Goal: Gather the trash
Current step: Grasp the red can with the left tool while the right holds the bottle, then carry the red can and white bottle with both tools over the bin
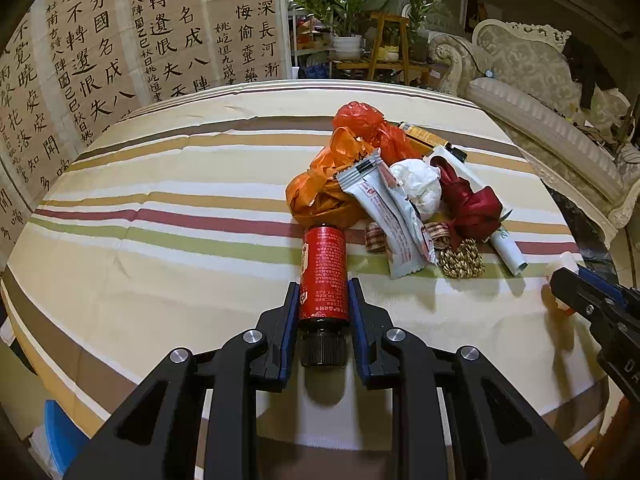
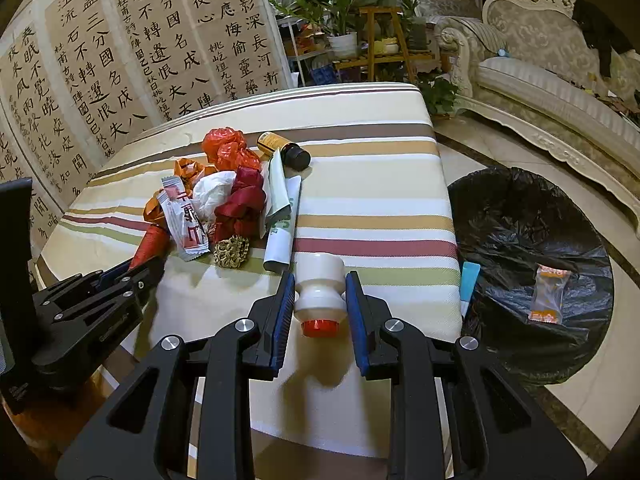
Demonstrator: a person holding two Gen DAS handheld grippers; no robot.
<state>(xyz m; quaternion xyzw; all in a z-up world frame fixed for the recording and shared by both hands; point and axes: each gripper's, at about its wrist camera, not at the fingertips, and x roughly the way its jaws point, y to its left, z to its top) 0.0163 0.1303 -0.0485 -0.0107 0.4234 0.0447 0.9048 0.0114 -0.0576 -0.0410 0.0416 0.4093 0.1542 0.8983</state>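
red bottle [image 1: 323,276], chinese label, gripped.

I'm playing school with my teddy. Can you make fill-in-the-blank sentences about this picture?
1. The left gripper holds a red bottle with a ____ cap.
2. The right gripper holds a white bottle with a ____ cap.
3. The bin beside the table has a ____ liner.
4. In the bin lies one ____.

Answers: black; red; black; wrapper
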